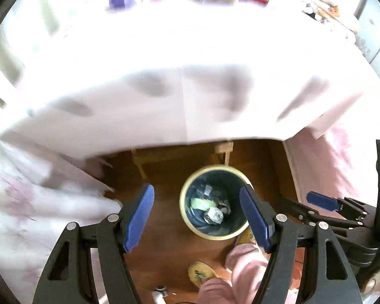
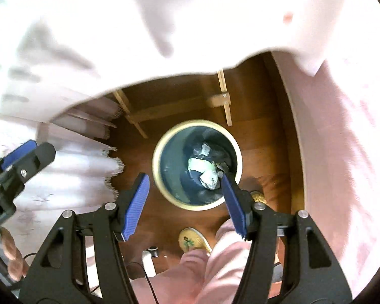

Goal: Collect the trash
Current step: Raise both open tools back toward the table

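My left gripper [image 1: 197, 217]: jaws apart, empty.
My right gripper [image 2: 185, 202]: jaws apart, empty.
Trash [image 1: 211, 209], lower centre in bin [image 1: 183, 212]: light, crumpled, soft; I would pinch a fold.

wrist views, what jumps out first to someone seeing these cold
The round cream-rimmed waste bin on the brown wooden floor sits dead centre below both grippers, with crumpled white and pale green trash lying at its bottom. Framing it are the blue-padded fingers of the left gripper and those of the right gripper, spread apart with nothing between them. Above hangs the pale pink tablecloth, blurred.
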`<state>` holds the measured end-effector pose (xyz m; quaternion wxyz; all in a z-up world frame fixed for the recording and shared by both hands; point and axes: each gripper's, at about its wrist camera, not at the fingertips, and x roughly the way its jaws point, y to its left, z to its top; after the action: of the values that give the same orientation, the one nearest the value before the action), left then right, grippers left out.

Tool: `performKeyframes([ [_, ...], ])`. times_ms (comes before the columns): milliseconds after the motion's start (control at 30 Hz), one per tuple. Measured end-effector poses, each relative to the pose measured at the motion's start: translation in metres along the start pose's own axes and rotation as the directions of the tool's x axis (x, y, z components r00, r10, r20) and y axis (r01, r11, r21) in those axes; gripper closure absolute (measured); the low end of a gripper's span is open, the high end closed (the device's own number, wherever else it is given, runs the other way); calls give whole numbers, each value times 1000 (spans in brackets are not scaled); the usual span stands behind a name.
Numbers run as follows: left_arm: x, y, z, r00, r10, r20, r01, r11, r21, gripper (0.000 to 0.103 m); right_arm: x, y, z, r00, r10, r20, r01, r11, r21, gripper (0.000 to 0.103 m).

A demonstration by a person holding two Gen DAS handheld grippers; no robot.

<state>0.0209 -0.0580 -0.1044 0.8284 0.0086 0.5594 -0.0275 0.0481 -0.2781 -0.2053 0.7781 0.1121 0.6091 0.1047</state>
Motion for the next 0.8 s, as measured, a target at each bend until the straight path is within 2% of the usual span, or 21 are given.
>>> performKeyframes([
  [133,-65,3,17,997,-17,73,16,1000,20,32,-58,24,6,999,14,40,-14,1000,-14,46],
  [300,-138,8,30,983,-15,185,7,999,44,32,-122,49,13,993,15,114,-7,998,-66,46],
  [400,-168,15,40,969,-2,248,-6,1000,30,29,-158,62,19,987,19,161,-6,996,-84,46],
  [500,-195,22,47,960,-7,279,2,1000,18,29,-194,74,25,977,32,212,-9,994,-110,46],
  [800,-257,31,73,933,-22,359,4,999,51,29,-263,110,39,934,25,355,42,983,-180,46],
])
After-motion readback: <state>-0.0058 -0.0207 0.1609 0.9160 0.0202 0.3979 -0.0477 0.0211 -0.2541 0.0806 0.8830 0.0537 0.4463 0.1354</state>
